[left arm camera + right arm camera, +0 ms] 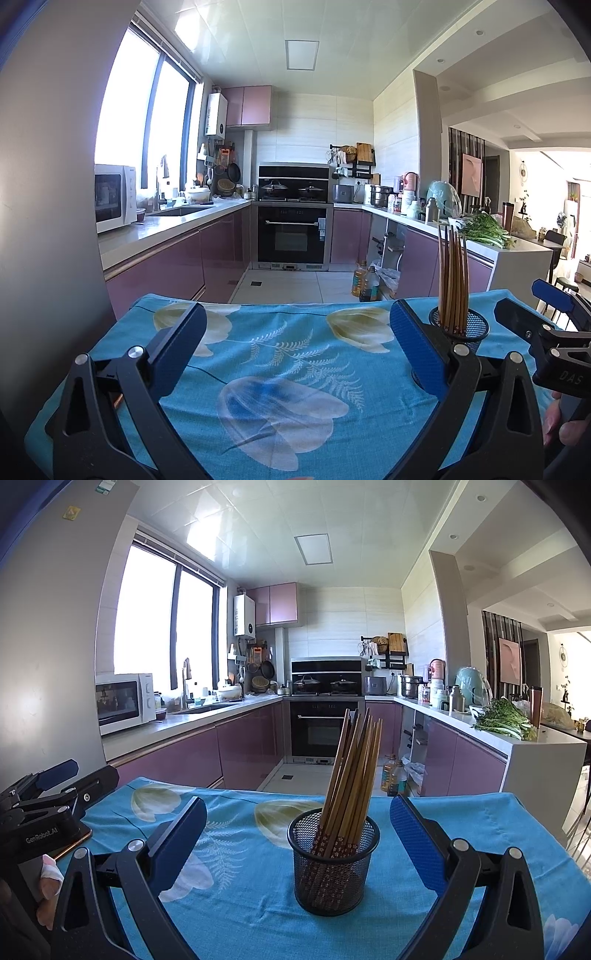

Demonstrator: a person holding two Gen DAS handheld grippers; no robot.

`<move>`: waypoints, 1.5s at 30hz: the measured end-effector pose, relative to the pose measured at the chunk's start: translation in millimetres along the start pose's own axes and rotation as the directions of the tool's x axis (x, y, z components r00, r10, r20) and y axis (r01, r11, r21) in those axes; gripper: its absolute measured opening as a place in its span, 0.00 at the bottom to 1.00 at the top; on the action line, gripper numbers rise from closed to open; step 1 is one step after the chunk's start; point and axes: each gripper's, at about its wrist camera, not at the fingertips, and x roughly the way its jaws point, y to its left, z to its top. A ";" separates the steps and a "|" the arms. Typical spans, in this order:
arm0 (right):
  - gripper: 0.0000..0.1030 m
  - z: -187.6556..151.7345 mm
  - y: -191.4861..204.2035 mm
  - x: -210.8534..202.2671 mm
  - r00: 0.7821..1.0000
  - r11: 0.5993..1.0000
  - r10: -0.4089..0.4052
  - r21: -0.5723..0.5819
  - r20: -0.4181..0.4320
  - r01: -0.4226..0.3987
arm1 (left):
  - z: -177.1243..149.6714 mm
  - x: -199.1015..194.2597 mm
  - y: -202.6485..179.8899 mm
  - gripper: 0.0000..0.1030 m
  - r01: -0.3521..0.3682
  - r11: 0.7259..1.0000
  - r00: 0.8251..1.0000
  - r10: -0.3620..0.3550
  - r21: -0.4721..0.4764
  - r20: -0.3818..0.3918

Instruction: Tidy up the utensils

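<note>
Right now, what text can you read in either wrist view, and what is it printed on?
"DAS": on the black body of the right gripper, seen at the left wrist view's edge.
"GenRobot.AI": on the black body of the left gripper, in the right wrist view.
Microwave markings, yellow sticker on the grey panel: too small to read.

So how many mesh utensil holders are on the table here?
1. A single black mesh holder stands upright on the blue floral cloth, full of chopsticks, centred ahead of the open right gripper. None seems hidden.
</note>
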 end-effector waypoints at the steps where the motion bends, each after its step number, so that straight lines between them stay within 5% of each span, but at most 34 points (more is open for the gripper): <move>1: 0.93 -0.2 -0.2 -0.3 1.000 1.000 -0.001 0.001 0.000 0.001 | 0.0 0.0 0.0 0.95 0.000 1.000 1.000 0.000 0.000 0.000; 45: 0.93 0.1 0.1 -0.8 1.000 1.000 -0.002 0.010 0.006 0.002 | 0.0 1.1 -1.4 0.95 -0.003 1.000 1.000 0.003 0.005 0.007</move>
